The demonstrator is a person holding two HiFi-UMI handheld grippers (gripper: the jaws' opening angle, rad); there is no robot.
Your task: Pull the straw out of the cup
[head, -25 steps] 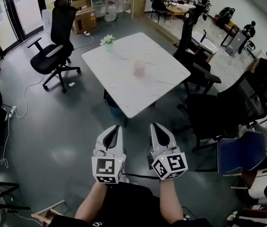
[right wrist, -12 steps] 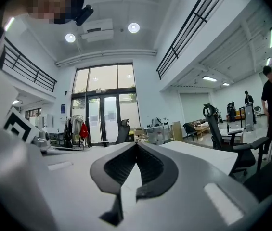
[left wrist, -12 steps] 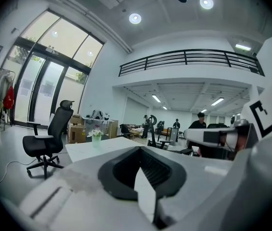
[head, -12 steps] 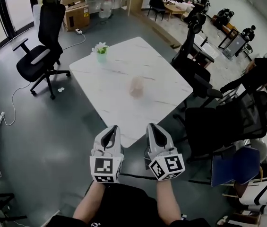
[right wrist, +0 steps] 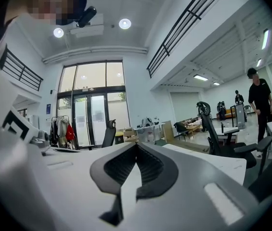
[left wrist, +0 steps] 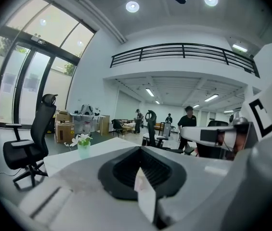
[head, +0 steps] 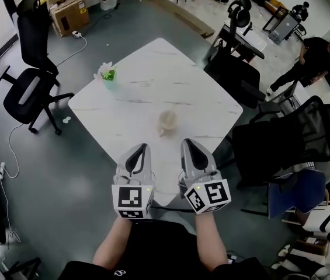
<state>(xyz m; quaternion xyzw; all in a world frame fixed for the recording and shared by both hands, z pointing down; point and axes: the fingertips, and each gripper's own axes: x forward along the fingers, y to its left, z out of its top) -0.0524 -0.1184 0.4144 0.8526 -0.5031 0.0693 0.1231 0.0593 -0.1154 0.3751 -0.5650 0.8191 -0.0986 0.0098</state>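
The person's two forearms reach forward at the bottom of the head view, each hand holding a grey-and-white gripper with a black-and-white marker cube at its rear. The left gripper (head: 139,151) and the right gripper (head: 188,146) sit side by side, near each other, level with one another, over the near corner of the white marble-patterned square table (head: 153,80). In each gripper's own view the dark ribbed jaws are pressed together with nothing between them.

Just beyond the gripper tips, and apart from both, a pale translucent cup (head: 167,119) stands on the tabletop, roughly in line with the gap between the grippers. It is blurred; the straw in it cannot be told apart with any certainty.

Farther off, near the table's left corner, stands a small green vase of white flowers (head: 106,73).

Around the table are black office chairs: one at the left (head: 27,92), one at the far right corner (head: 235,69) and one at the right (head: 287,139). Beyond them a brown cardboard box (head: 68,13) rests on the grey floor, and a person in black clothing (head: 319,54) stands at the upper right.
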